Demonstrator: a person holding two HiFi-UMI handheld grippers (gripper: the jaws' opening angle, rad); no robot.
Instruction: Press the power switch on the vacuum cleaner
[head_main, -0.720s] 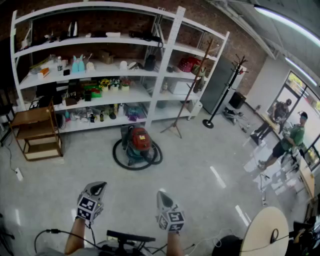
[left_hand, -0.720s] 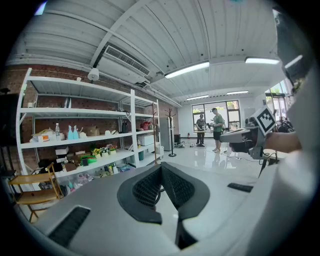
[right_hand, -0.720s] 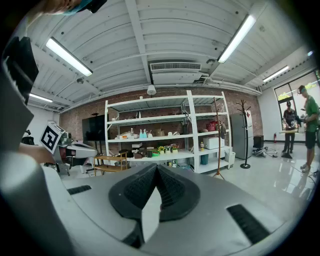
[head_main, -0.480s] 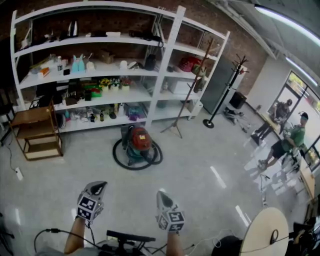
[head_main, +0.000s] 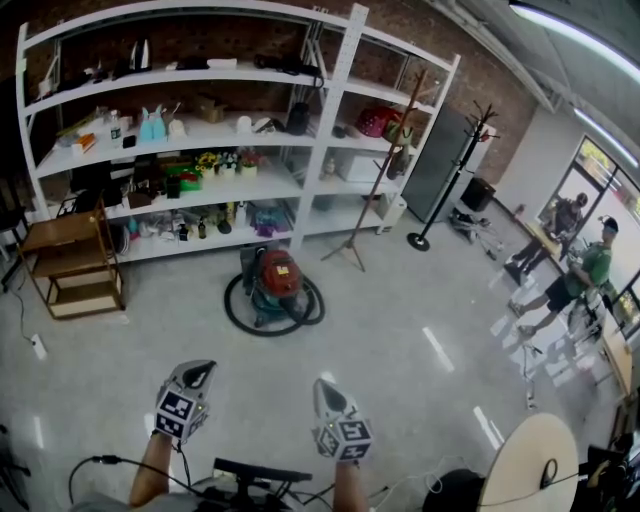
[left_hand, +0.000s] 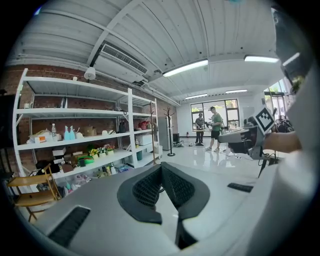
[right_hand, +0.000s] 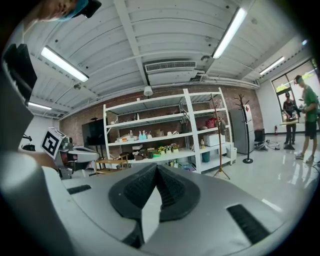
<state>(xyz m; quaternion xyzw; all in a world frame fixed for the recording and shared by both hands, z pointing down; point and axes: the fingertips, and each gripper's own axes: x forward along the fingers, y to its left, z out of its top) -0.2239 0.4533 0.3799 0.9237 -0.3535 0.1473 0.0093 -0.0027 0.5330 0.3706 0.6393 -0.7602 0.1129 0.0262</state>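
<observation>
1. Head view. Vacuum cleaner (head_main: 272, 287) stands on the floor in front of the white shelves (head_main: 330, 150). It has a red top, and a dark hose (head_main: 238, 318) loops round its base. The left gripper (head_main: 196, 374) and right gripper (head_main: 324, 392) are low in the frame, side by side, noses aimed roughly toward the vacuum cleaner and well apart from it. The power switch cannot be made out at this range.

2. Left gripper view. The jaws are closed tip to tip, with nothing between the pads. The shelves show at left and the right gripper at far right. The vacuum cleaner is not visible here; it is probably hidden behind the jaw bodies.

3. Right gripper view. The jaws are likewise pressed together and empty. The shelves lie straight ahead above the tips, and the left gripper shows at left. The vacuum cleaner is not visible here either.

4. Judgement on stage. This looks like the approach; no press has begun, and the whole distance has yet to be closed.

5. Notes for doing the step well:
   - Keep the pressing gripper's jaws together, since the joined tips make one firm, blunt point.
   - Use one gripper only and hold the other clear, or rest it on the body if the vacuum cleaner seems likely to roll.
   - Come in from a side where the hose loop is not underfoot.
   - Find the switch on the top housing before committing. Then bring the tip square onto it and push along its travel, not at a slant, so the tip does not skid off.
</observation>
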